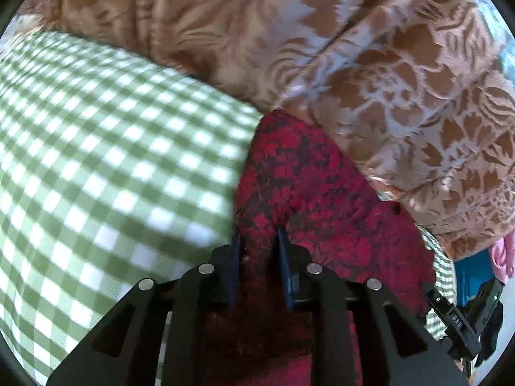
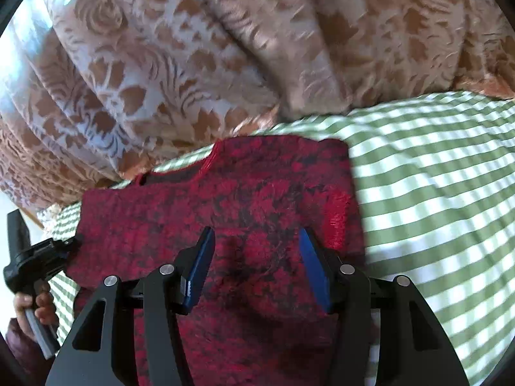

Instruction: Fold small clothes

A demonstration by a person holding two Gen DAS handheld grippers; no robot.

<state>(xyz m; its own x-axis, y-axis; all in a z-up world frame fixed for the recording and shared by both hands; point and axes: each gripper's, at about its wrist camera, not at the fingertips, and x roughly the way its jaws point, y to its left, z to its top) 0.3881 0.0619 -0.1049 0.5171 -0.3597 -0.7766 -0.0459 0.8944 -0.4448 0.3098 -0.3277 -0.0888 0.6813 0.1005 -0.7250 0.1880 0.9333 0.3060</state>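
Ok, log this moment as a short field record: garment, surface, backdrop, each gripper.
garment: fuzzy red-and-black knitted sweater, lying on the cloth, neckline away from the right camera
surface: green-and-white checked cloth
backdrop: tan floral-patterned fabric, draped behind
left gripper: narrow gap, fabric between the fingers; grip unclear
right gripper: open above the sweater

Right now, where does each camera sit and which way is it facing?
Left wrist: on the left gripper, looking along its fingers at the fuzzy red-and-black garment; the right gripper shows at the edge.
Right wrist: on the right gripper, above the same garment; the left hand shows.
Shared: garment, green-checked cloth, brown floral blanket.
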